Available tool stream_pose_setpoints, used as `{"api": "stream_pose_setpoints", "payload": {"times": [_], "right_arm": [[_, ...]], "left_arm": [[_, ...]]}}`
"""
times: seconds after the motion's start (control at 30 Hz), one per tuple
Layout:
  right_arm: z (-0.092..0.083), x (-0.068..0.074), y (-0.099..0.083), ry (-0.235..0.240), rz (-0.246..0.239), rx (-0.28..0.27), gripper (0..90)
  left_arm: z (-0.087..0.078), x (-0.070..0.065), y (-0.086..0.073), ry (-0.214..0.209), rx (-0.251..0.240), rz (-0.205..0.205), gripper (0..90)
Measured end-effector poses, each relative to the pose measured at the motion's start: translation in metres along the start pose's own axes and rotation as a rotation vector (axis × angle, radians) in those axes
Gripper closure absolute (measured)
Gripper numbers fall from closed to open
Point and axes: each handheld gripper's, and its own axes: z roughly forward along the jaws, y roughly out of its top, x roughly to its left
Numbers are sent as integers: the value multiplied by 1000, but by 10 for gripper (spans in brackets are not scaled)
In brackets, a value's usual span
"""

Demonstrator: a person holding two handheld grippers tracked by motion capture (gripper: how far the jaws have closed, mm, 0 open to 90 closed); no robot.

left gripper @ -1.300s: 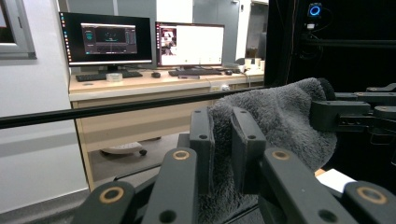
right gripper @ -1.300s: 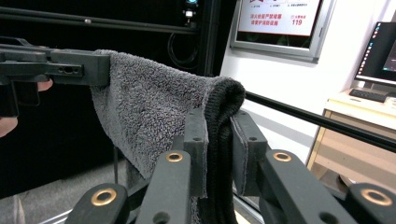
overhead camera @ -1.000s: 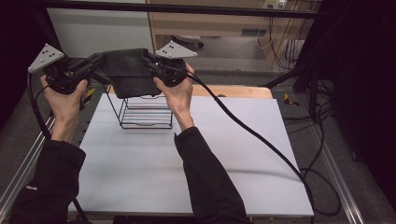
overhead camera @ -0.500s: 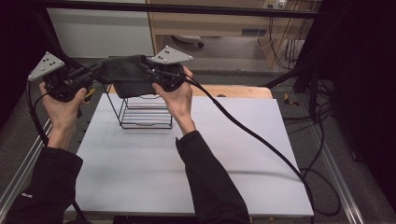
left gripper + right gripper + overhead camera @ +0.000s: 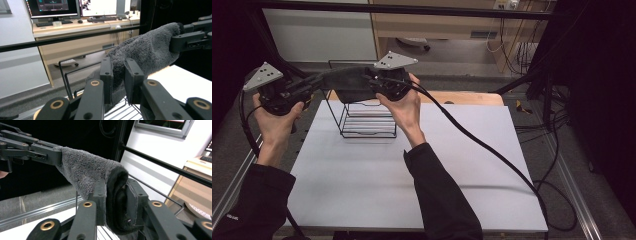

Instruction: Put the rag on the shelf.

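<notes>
Change since a second ago: both hands sit almost where they did; the grey fleece cloth (image 5: 346,84) remains stretched between the two grippers above the wire rack (image 5: 364,116), with only a slight shift toward the left of the high view.
Right jaws, motion: they have just been opening a little, and the cloth's folded end is between them.
Left gripper (image 5: 117,75): clenched on one end of the cloth; in the left gripper view the fleece is pinched tight between its two black jaws.
Right gripper (image 5: 115,202): grasping the other end of the cloth; in the right gripper view a thick rolled fold of fleece fills the gap and both pads press against it.
Cloth, place: held in the air at the far left part of the table (image 5: 452,165), spanning from the left gripper (image 5: 314,86) to the right gripper (image 5: 371,82), above the top of the rack; whether it touches the rack's top wire I cannot tell.
Cloth, shape: dark grey, fluffy, bunched into a band and sagging a little in the middle.
Rack: black wire frame standing upright on the white table top, just beyond the right hand (image 5: 404,107).
Rack, contents: nothing is seen lying inside it; its horizontal wires show through.
Left hand (image 5: 277,117): off the left edge of the table, holding its gripper level.
</notes>
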Motion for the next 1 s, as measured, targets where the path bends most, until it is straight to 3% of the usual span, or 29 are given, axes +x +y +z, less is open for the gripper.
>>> {"api": "stream_pose_setpoints", "payload": {"times": [0.4,0.67,1.0], "right_arm": [[-10,9,0,18,-17,101,636],[-16,11,-8,3,19,159,588],[-22,14,-17,44,83,211,649]], "left_arm": [[-7,-7,-13,-23,49,41,740],[-7,-11,-19,-19,80,60,705],[-5,-13,-26,-17,123,81,695]]}}
